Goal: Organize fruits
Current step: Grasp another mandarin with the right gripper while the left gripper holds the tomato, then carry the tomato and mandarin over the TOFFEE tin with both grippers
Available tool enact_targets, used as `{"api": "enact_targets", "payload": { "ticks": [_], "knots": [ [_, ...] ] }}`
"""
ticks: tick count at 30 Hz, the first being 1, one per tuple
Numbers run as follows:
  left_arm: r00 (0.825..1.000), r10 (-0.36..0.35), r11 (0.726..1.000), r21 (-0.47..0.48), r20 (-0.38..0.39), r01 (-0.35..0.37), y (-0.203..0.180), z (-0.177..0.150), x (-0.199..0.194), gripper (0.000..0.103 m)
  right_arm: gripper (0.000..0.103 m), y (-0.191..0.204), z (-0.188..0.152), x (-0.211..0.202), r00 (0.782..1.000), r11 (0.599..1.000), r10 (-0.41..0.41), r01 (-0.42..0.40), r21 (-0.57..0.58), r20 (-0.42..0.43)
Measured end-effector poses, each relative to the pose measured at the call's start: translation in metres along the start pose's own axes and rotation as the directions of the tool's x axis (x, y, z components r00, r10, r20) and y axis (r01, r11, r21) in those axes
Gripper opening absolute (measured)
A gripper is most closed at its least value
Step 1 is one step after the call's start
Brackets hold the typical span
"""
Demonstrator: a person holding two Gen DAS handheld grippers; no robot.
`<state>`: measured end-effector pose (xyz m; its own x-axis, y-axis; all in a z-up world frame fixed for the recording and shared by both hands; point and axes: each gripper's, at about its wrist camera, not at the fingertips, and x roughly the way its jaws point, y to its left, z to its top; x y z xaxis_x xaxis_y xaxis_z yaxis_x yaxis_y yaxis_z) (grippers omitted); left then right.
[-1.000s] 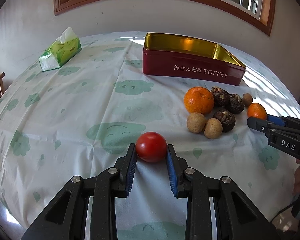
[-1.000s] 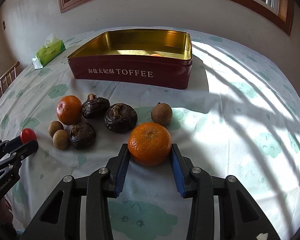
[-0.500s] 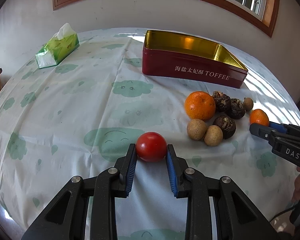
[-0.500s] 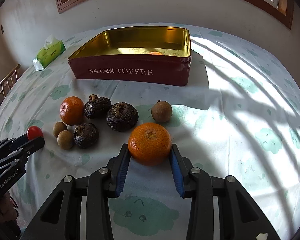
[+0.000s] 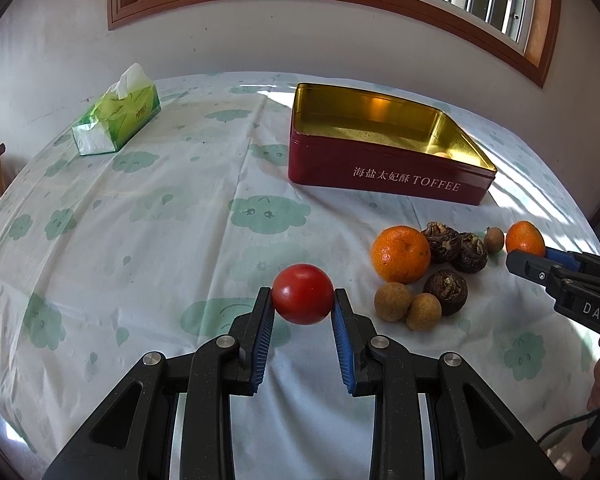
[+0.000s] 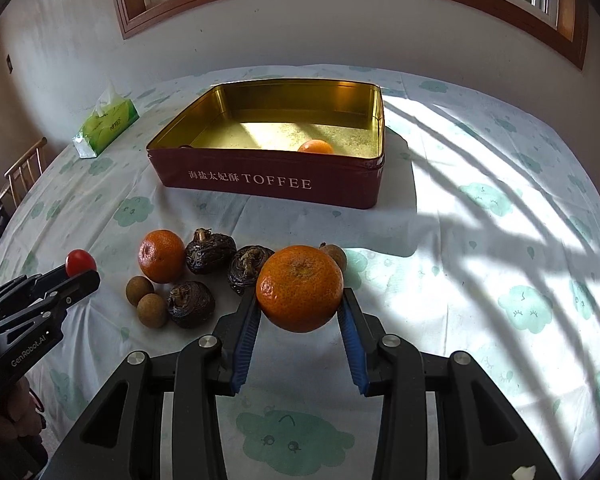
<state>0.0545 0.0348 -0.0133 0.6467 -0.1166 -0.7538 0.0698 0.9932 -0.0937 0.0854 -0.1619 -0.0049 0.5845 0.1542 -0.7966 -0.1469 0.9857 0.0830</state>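
The left gripper (image 5: 302, 312) is clamped on a red tomato (image 5: 302, 299), its two blue-padded fingers pressing the fruit from either side, and the tomato sits above the tablecloth (image 5: 140, 216) with its shadow under it, toward the near edge of the table. The right gripper (image 6: 300, 312) is clamped in the same way on a large orange (image 6: 300, 288), which is also held off the cloth near the near edge; in the left wrist view this orange (image 5: 524, 238) shows at the right edge of the table, at the tip of the right gripper (image 5: 540, 258). On the cloth between the two grippers lies a cluster of fruit: a second orange (image 6: 161, 256), three dark wrinkled water chestnuts (image 6: 211, 251) (image 6: 249, 268) (image 6: 191, 304), and two small brown round fruits (image 6: 140, 290) (image 6: 152, 310) touching each other at the near side of the cluster. Another small brown fruit (image 6: 335, 256) lies just behind the held orange, partly hidden by it. A red tin box (image 6: 268, 178) with a gold inside stands further back, toward the middle of the table, open at the top, and a small orange (image 6: 315, 147) lies on its floor near the front wall, toward the right corner. A green tissue pack (image 5: 116, 118) rests near the far left edge of the table.
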Motion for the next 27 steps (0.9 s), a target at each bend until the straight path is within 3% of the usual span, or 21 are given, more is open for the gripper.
{"api": "enact_targets", "payload": {
  "ticks": [17,27],
  "knots": [
    [0.994,-0.040,0.998,0.061,0.097,0.035,-0.017,0.085,0.007,0.030,0.036,0.001,0.070,0.004,0.997,0.998,-0.007,0.012,-0.054,0.077],
    [0.994,-0.085,0.995,0.066,0.068,0.080,-0.030,0.137,0.053,0.030,0.036,-0.020,0.099,0.044,0.999,0.998,-0.032,0.033,-0.045,0.036]
  ]
}}
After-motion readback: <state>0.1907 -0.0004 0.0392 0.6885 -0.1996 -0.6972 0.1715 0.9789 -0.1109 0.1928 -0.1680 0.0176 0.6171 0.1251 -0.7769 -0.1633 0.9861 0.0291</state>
